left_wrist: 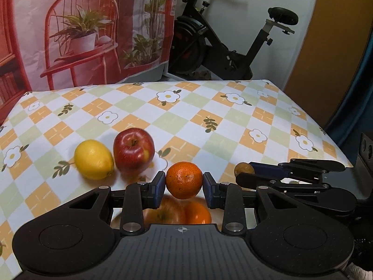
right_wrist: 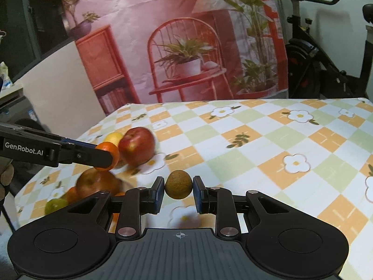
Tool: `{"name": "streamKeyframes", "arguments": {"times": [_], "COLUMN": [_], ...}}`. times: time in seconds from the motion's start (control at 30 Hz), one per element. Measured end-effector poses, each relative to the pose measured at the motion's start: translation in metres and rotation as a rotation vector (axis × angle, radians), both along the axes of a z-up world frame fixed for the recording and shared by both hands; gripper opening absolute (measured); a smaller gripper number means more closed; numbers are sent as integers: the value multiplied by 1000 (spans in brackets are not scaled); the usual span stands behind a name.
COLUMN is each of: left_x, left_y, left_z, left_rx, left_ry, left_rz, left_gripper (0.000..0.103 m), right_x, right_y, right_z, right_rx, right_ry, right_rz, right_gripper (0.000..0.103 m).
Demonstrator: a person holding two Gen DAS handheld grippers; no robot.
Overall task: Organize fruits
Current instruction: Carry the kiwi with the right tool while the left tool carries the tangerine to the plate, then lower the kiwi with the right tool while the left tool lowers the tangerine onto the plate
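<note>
My left gripper [left_wrist: 184, 182] is shut on an orange [left_wrist: 184, 179], held above the table; from the right wrist view the same orange [right_wrist: 109, 155] shows in the left gripper [right_wrist: 102, 157]. My right gripper [right_wrist: 179, 186] is shut on a small brown kiwi [right_wrist: 179, 184], also seen at the right of the left view as the kiwi [left_wrist: 243, 169]. On the checked cloth lie a yellow lemon [left_wrist: 94, 159] and a red apple [left_wrist: 134, 149] side by side. Another apple [right_wrist: 98, 183] and more fruit sit blurred below the left gripper.
The table [left_wrist: 233, 121] wears a flowered checked cloth, with its far and right edges in view. A black exercise bike [left_wrist: 223, 39] stands behind it, beside a red printed backdrop [left_wrist: 81, 30]. A green fruit [right_wrist: 54, 205] lies near the table's left edge.
</note>
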State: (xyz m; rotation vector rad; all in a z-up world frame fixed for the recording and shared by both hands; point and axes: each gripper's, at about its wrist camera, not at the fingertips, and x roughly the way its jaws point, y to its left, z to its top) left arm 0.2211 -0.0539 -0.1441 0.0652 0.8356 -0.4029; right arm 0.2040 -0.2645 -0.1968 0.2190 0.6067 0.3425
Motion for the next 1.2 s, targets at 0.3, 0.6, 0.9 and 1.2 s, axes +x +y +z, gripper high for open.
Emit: {"name": "streamKeyframes", "arguments": {"times": [0.3, 0.6, 0.9, 1.2], "left_x": [-20, -39, -48, -47], "left_y": [13, 18, 18, 19], "left_z": [-1, -7, -11, -16], "left_rx": [-40, -61, -48, -47], "left_ry": [21, 40, 42, 63], "left_rz": [25, 33, 28, 32], "left_gripper": [37, 37, 37, 37], "right_x": [-22, -39, -47, -49], "right_y": [17, 34, 43, 47], "right_z": [5, 1, -2, -4], "right_rx": [19, 5, 2, -10], "right_ry": [7, 31, 45, 56], "right_rz": [51, 111, 146, 164], "right_gripper": [24, 24, 24, 25]}}
